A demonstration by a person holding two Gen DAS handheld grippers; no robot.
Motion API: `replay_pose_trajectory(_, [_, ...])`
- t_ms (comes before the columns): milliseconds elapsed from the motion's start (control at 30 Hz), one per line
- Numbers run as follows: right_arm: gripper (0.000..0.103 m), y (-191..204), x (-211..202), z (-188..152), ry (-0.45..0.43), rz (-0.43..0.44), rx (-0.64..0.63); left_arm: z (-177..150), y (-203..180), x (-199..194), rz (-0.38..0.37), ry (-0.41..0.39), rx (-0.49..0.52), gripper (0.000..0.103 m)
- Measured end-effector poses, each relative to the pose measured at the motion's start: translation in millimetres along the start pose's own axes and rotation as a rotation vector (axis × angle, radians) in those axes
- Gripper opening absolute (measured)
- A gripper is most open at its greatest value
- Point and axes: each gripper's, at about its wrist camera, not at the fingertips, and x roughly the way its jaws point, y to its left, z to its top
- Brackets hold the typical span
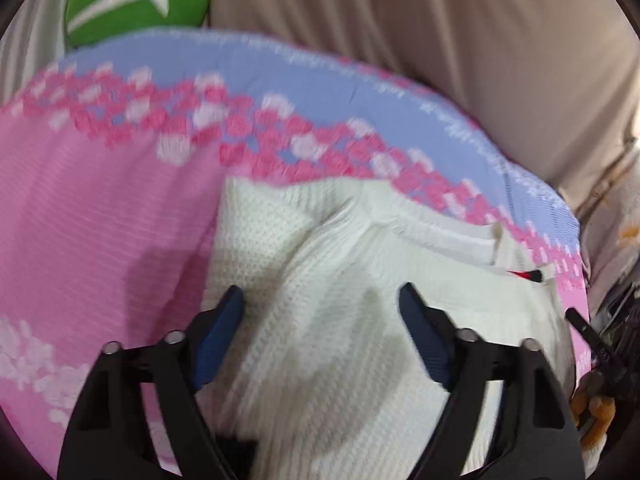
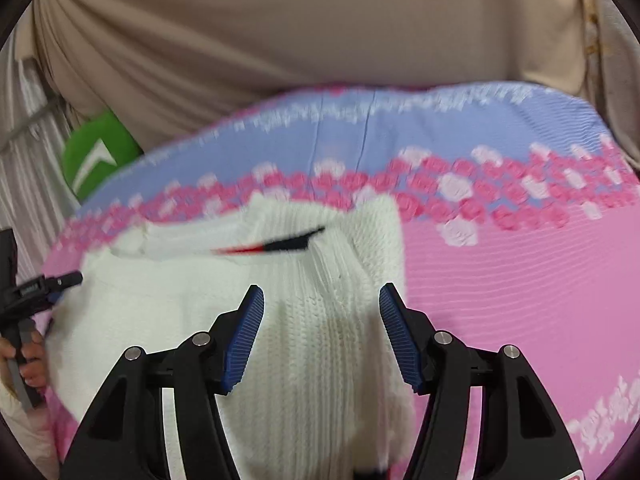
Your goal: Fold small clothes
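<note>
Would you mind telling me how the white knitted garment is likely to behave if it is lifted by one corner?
The white knitted garment would probably go floppy and drape, since it already lies in soft bumps and folds. Its chunky ribbed knit suggests the pads would grip rather than slip. It looks light, and may stretch or drag across the pink and blue cover.

Both wrist views are motion-blurred, so the white knitted garment [image 1: 340, 300] shows its weave only as smears, and its near end is cut off by the bottom edge behind the gripper arms. Left of the garment in the right wrist view, the left gripper [image 2: 70, 279] is cropped by the frame edge, with only 1 finger tip and part of the person's hand [image 2: 30, 364] showing. Beyond the garment, the green cushion [image 1: 136, 0] is half hidden behind the pink and blue sheet [image 1: 100, 208], whose flower print is too blurred to read.
</note>
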Motion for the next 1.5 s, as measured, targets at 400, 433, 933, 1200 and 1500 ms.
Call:
replay_pose_trajectory(400, [0.007,-0.5,-73.2,49.5,-0.304,0.147,0.048,40.6,-14.3,-63.9,0.007,-0.262,0.097,0.007])
replay_pose_trajectory(433, [0.007,-9.1,-53.3,50.4,-0.252,0.121,0.064,45.0,-12.1,-48.7,0.017,-0.23,0.088,0.007])
replay_pose_trajectory(933, [0.017,94.6,-61.5,-22.9,-0.124,0.187,-0.135,-4.4,-50.5,-99.0,0.025,-0.28,0.208,0.021])
replay_pose_trajectory(1200, [0.006,171.3,-16.2,-119.7,0.093,0.279,-0.302,-99.3,-86.2,-29.6,-0.006,0.015,0.313,0.021])
replay_pose_trajectory(1500, [0.0,-28.0,-69.0,-124.5,0.039,0.013,0.081,-116.6,16.4,-68.7,0.058,-0.009,0.145,0.007])
